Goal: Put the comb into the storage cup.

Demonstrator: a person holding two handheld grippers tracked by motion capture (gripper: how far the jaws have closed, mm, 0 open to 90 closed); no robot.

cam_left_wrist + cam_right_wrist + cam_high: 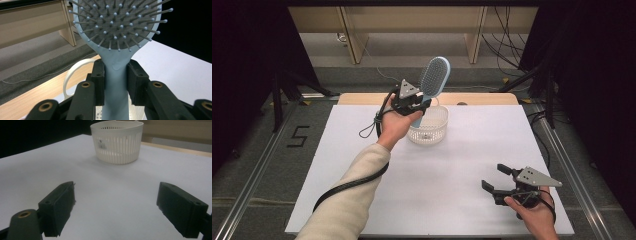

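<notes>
A light blue hairbrush with a grey bristle pad stands upright, held by its handle in my left gripper, which is shut on it. The brush hangs over a white slatted plastic basket at the back middle of the white table top; its handle end dips inside the basket rim. In the left gripper view the brush head faces the camera and the basket rim curves below. My right gripper rests near the front right of the table, open, with nothing between its jaws; the basket lies ahead of it.
The white sheet covers most of the table, with a wooden strip showing along the back edge. Cables trail from both grippers. Wooden furniture legs and floor cables stand beyond the table. A "5" mark is on the floor at left.
</notes>
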